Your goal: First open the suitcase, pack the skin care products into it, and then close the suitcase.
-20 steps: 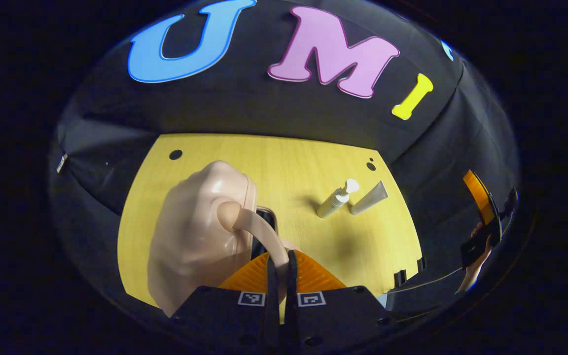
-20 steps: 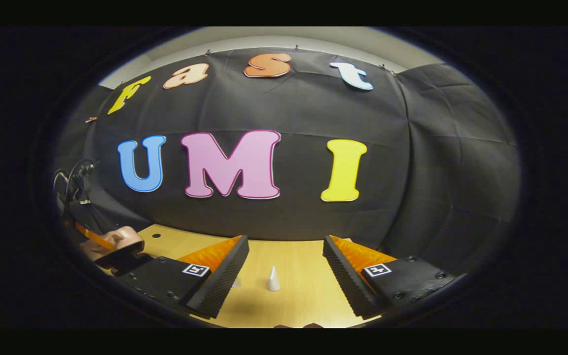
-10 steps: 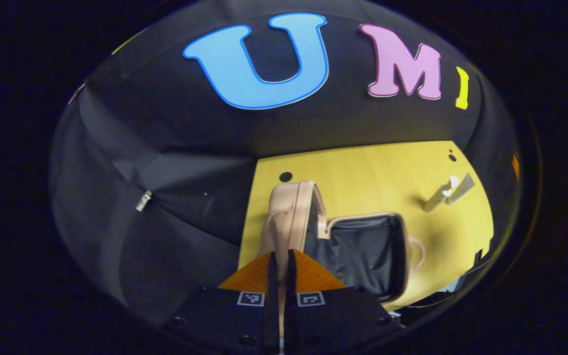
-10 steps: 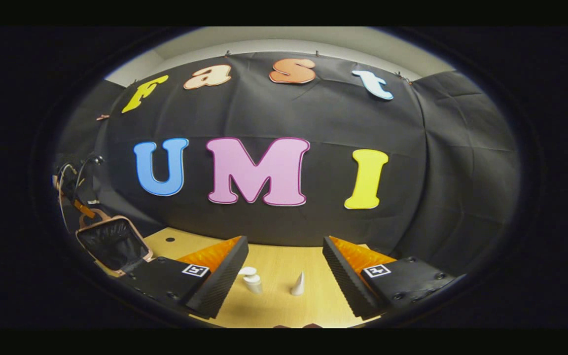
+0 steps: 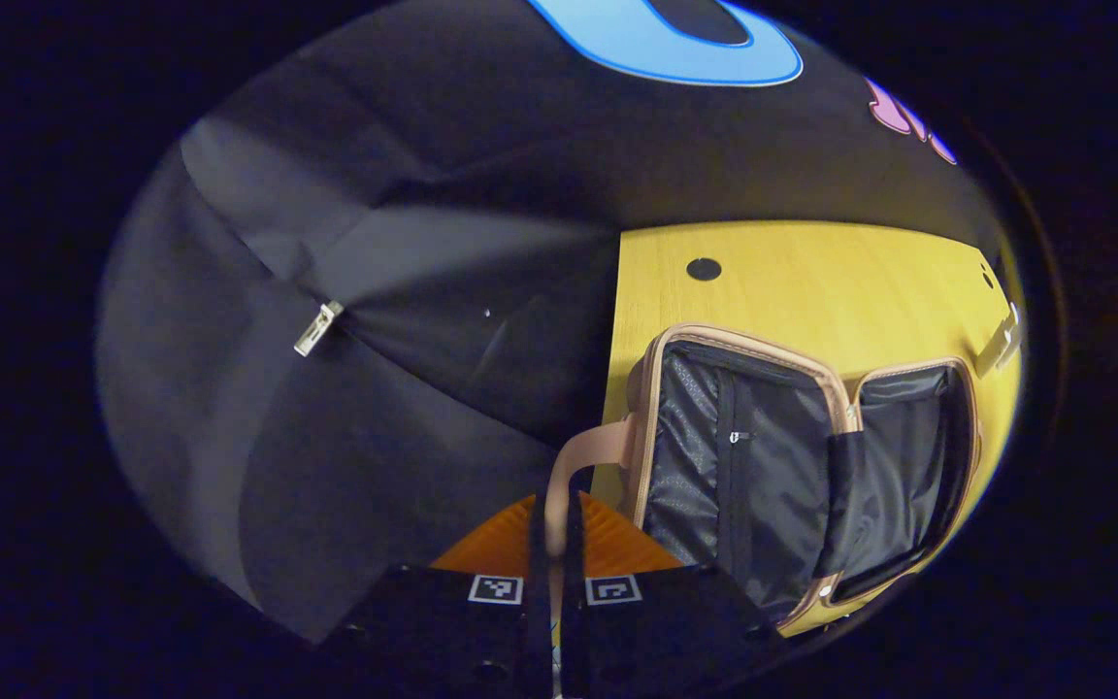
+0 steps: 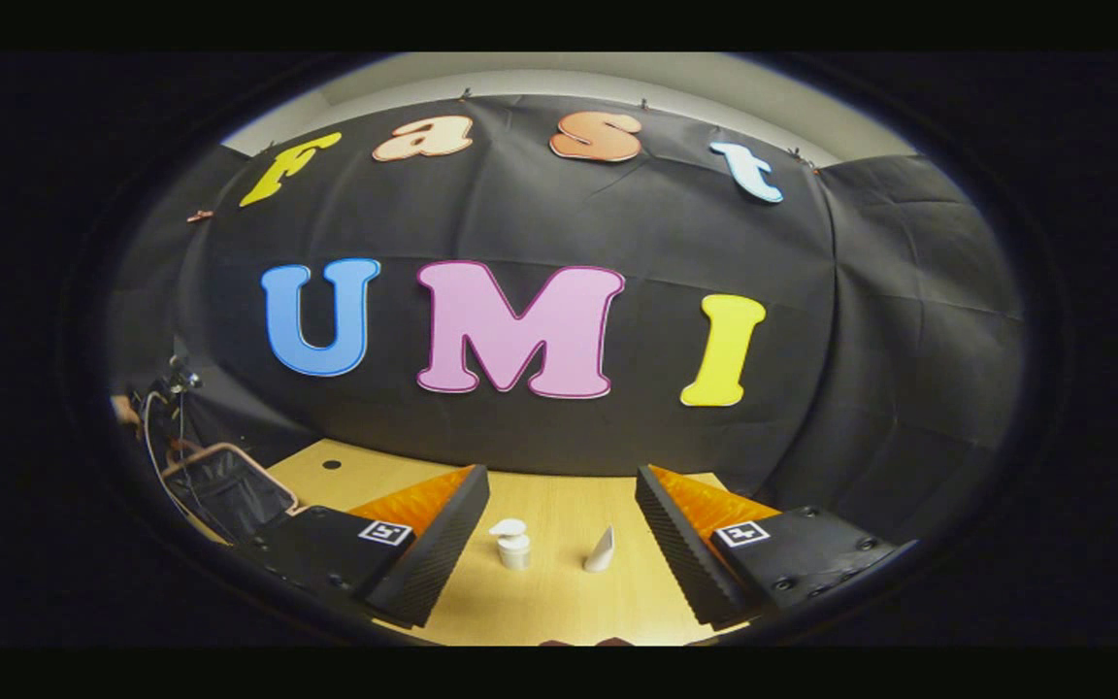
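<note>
The left gripper [image 5: 554,544] is clamped on the suitcase handle [image 5: 586,456]. The suitcase [image 5: 743,466] lies open on the table [image 5: 792,282]. The right gripper [image 6: 562,544] hangs wide apart, empty, facing the pump bottle [image 6: 512,544] and tube [image 6: 601,551].

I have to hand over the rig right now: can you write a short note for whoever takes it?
Left gripper: shut on the beige suitcase's handle.
Right gripper: open, holding nothing, facing the products.
Beige suitcase with black lining: lies open at the yellow wooden table's left edge.
White pump bottle and white tube: on the table, unpacked.
Done: opening. Left: pack both, close.
</note>
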A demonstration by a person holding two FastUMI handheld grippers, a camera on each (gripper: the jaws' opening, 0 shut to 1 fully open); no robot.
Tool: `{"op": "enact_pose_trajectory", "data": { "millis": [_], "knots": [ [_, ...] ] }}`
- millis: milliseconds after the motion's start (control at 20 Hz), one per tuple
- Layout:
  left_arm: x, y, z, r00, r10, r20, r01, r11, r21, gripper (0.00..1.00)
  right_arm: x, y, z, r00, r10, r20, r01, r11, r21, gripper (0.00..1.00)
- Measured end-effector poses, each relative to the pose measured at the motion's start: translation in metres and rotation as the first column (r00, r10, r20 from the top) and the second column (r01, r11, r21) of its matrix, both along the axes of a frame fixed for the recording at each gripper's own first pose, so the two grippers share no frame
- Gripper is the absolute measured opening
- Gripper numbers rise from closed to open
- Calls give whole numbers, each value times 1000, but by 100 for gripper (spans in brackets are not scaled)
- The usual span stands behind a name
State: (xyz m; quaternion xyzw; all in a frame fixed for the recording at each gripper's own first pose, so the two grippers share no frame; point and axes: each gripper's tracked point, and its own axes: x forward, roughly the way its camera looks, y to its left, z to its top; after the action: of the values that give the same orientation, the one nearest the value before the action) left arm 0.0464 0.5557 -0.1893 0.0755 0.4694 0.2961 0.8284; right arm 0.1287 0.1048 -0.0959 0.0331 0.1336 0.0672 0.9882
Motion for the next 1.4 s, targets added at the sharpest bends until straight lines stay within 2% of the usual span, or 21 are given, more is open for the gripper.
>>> {"op": "enact_pose_trajectory", "data": {
  "millis": [150, 250, 300, 350, 400, 500, 600, 650, 700, 750, 850, 900, 950, 1000, 1050, 1100, 1150, 1200, 1300, 1400],
  "knots": [
    [-7, 25, -61, 999, 33, -25, -35, 996, -81, 9, -7, 5, -6, 998, -35, -60, 37, 998, 46, 97],
    [-10, 33, -94, 997, 71, -44, -77, 986, -147, 10, -9, 2, -8, 995, -66, -79, 69, 997, 33, 96],
    [-10, 37, -100, 995, 85, -48, -91, 984, -155, 9, -10, 1, -9, 993, -77, -88, 79, 996, 26, 96],
    [-9, 42, -103, 995, 85, -50, -92, 985, -148, 9, -10, 1, -11, 991, -86, -98, 89, 996, 22, 92],
    [-9, 46, -103, 996, 74, -56, -82, 987, -139, 10, -11, 1, -13, 990, -92, -110, 95, 995, 18, 97],
    [-14, 54, -107, 996, 37, -77, -44, 995, -90, 14, -12, 4, -16, 988, -99, -122, 101, 995, 13, 97],
    [-20, 58, -102, 994, 26, -104, -29, 999, -30, 28, -11, 6, -24, 985, -102, -137, 104, 995, 9, 97],
    [-19, 56, -96, 995, 22, -94, -22, 1000, -6, 39, -12, 6, -32, 982, -105, -155, 108, 994, 11, 96],
    [-13, 52, -82, 998, 4, -55, -2, 1000, 26, 49, -14, 6, -40, 978, -109, -179, 115, 993, 19, 97],
    [-5, 49, -58, 1000, -20, -8, 20, 997, 80, 60, -14, 7, -46, 974, -111, -199, 120, 992, 31, 93],
    [16, 42, -3, 992, -80, 98, 55, 971, 233, 89, -12, 8, -58, 966, -110, -233, 125, 991, 49, 97],
    [26, 31, 25, 981, -119, 153, 70, 952, 297, 95, -10, 8, -62, 965, -108, -241, 124, 991, 52, 97],
    [33, 12, 44, 966, -158, 204, 88, 944, 317, 98, -8, 8, -65, 964, -108, -243, 124, 991, 52, 97],
    [41, -11, 54, 948, -183, 262, 100, 949, 300, 97, -5, 8, -67, 965, -106, -238, 121, 991, 49, 92],
    [47, -41, 64, 921, -193, 338, 120, 967, 225, 97, -2, 7, -67, 971, -101, -218, 113, 993, 41, 97],
    [57, -69, 72, 893, -200, 404, 155, 978, 142, 98, 2, 4, -70, 975, -102, -197, 108, 994, 21, 97],
    [71, -100, 82, 859, -205, 469, 192, 979, 75, 97, 2, -1, -77, 976, -103, -192, 105, 994, 2, 96],
    [82, -138, 96, 820, -222, 527, 231, 972, 50, 98, 3, -5, -84, 977, -100, -190, 101, 995, -8, 100],
    [96, -213, 110, 739, -280, 613, 330, 943, 33, 98, 4, -8, -98, 977, -87, -195, 85, 996, -17, 97],
    [108, -312, 111, 659, -325, 678, 483, 874, -51, 96, 5, -10, -116, 977, -60, -203, 55, 998, -30, 97]
  ]
}}
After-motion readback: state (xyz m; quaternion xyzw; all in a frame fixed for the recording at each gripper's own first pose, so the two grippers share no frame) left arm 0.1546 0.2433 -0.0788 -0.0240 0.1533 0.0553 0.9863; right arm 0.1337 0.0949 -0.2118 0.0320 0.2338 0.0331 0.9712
